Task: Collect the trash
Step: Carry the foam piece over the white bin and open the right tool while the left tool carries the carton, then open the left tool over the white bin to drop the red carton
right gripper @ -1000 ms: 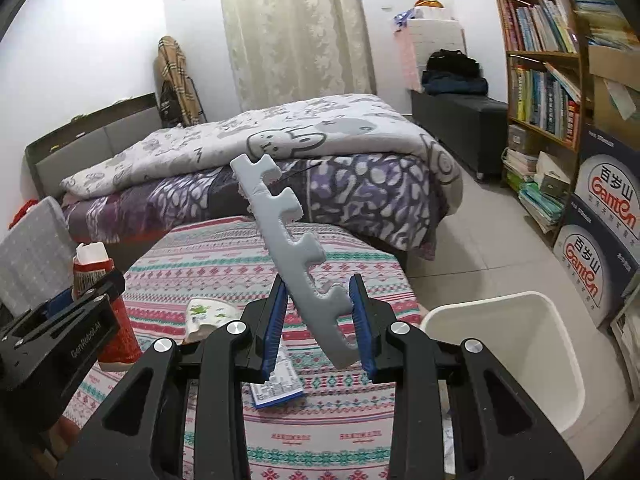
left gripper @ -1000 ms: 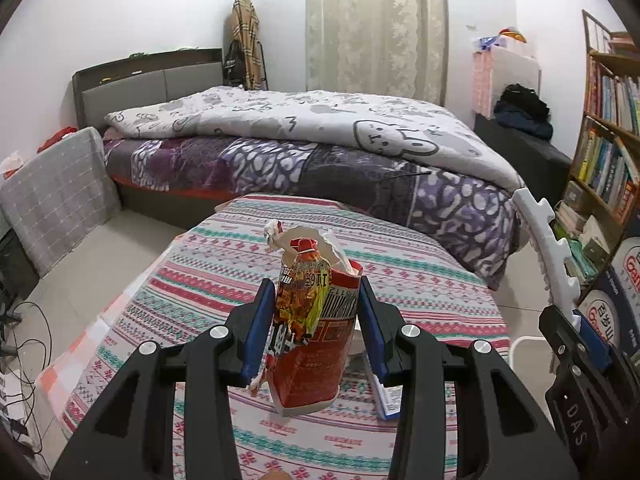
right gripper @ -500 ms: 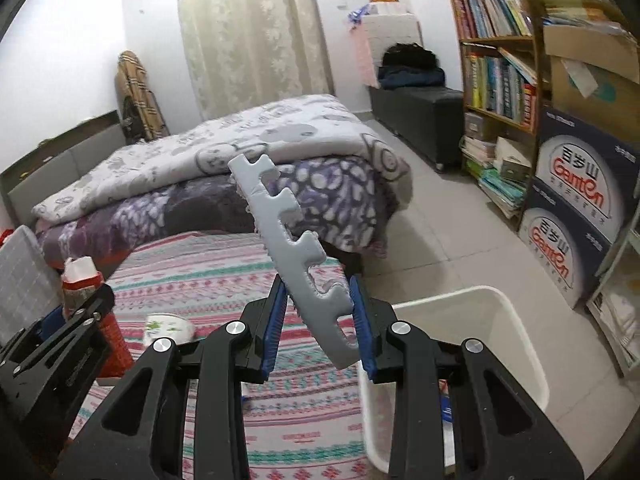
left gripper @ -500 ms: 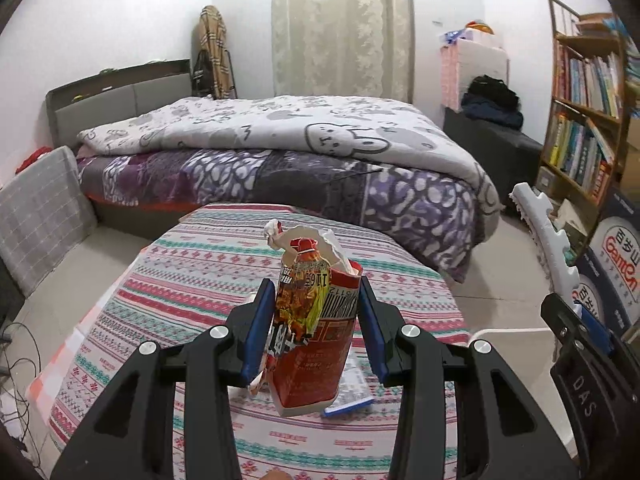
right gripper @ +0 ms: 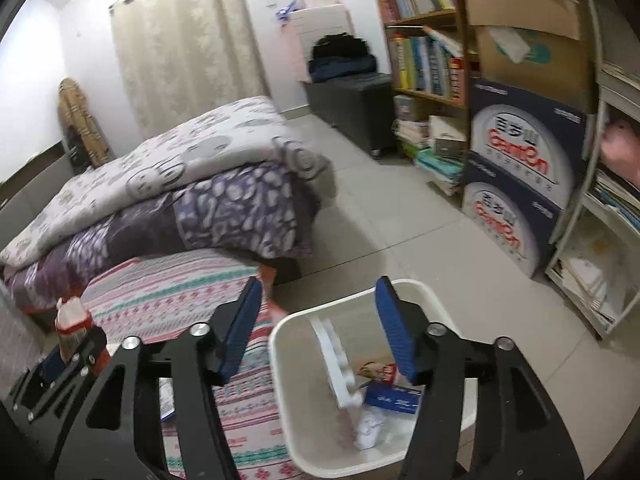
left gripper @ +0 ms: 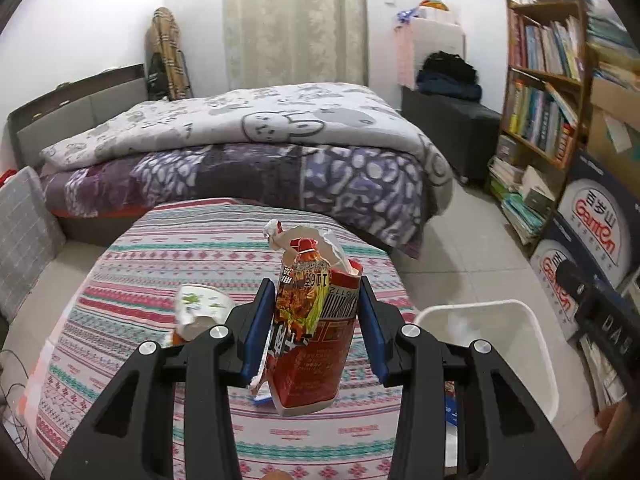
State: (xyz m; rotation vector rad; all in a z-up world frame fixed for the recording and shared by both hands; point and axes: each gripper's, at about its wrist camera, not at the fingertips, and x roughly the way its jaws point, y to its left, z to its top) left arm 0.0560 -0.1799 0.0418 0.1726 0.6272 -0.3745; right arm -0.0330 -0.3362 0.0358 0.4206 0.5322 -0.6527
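1. Blue-padded jaws of the right gripper (right gripper: 318, 326) are now spread wide at the lower centre of its view; the white foam strip (right gripper: 334, 360) clamped a second ago has been released.
2. That strip is seen inside the white bin (right gripper: 280, 360) below, among paper scraps, so one item is judged collected.
3. A torn red snack carton (left gripper: 316, 320) is pinched in the left gripper (left gripper: 312, 328), above the striped tablecloth (left gripper: 160, 248).
4. The carton's drop is judged next; a crumpled cup (left gripper: 202, 308) remains at centre left.
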